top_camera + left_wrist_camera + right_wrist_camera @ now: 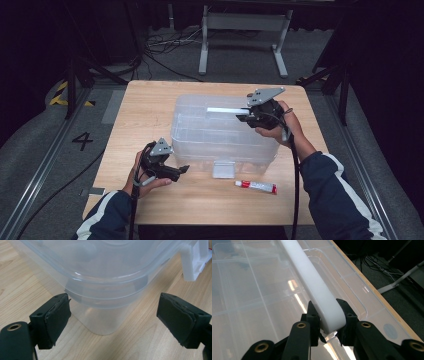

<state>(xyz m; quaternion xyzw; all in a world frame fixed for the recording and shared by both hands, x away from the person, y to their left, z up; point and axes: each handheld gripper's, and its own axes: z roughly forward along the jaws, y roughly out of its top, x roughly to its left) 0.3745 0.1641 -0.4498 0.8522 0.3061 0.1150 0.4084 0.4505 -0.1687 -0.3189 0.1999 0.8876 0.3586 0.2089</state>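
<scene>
A clear plastic storage box with a lid stands in the middle of the wooden table. My right gripper is above its right side, shut on the box's white handle, which runs away from the jaws across the lid. The handle looks lifted off the lid. My left gripper sits at the box's near left corner, open. In the left gripper view its pads stand wide apart on either side of the box's rounded corner, not touching it.
A small white tube with a red cap lies on the table in front of the box, to the right. A white latch hangs open at the box's front. The table's right edge runs close to the box.
</scene>
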